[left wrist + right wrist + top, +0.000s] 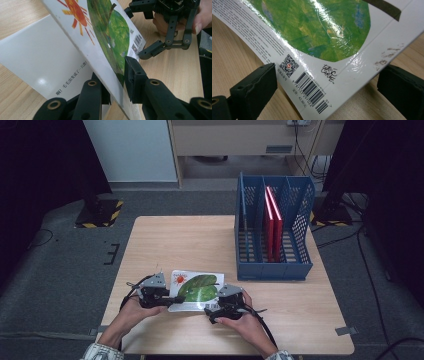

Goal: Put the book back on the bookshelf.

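Glossy white card with a big green leaf and an orange sun printed on it: that's the picture book [196, 290], and it is held at the near side of the tabletop [165, 245] between the two claws. The left claw [117, 82] is clamped on the book's back cover (one black pad on the printed face, the other underneath), and that cover is lifted at a tilt off a white page with a line of printed text, seen in the left claw's own view. The right claw [324, 87] is parked at the barcode corner of the same cover. Its jaws are spread wide, one on each side of that corner, and the pads are not pressed on anything. From the left claw, the right one [165, 37] is seen just past the far edge of the cover, jaws apart, carried in a hand.

Well beyond both claws, toward the far right of the tabletop, a blue file rack [274, 227] is stood, with red books [272, 222] upright in one of its middle slots.
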